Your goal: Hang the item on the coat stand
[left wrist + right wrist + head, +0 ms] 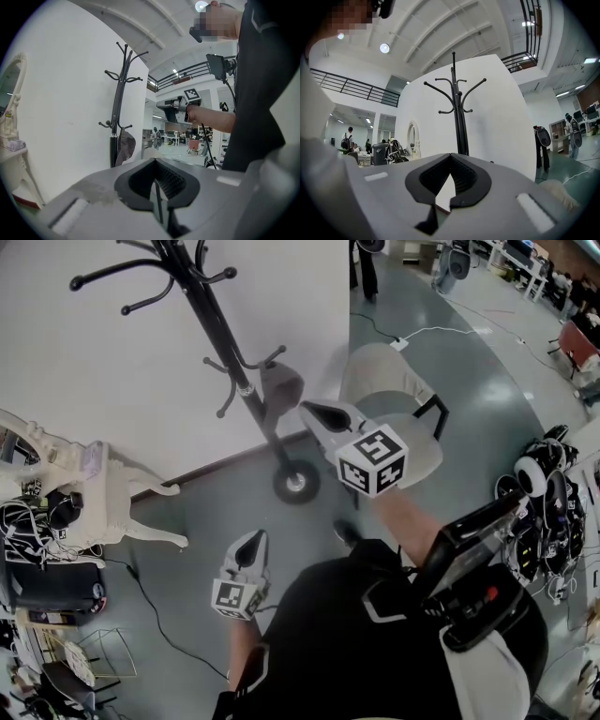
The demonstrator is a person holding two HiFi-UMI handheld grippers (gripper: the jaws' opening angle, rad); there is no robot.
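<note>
The black coat stand (pixel 214 320) rises in front of the white wall, its round base (pixel 297 482) on the grey floor. A grey cap-like item (pixel 279 385) hangs from one of its lower hooks; the left gripper view shows the same item (pixel 124 147) against the pole (pixel 118 108). My right gripper (pixel 317 412) is held level just right of the item, apart from it, jaws shut and empty. My left gripper (pixel 251 546) is lower and nearer to me, also shut with nothing in it. In the right gripper view the stand (pixel 459 117) rises behind the shut gripper (pixel 451 157).
A beige chair (pixel 394 418) stands right of the stand's base. A white ornate dressing table (pixel 103 493) with a mirror and cables sits at the left wall. Round headgear and wires (pixel 548 493) lie at the right, and a black cable (pixel 150 601) crosses the floor.
</note>
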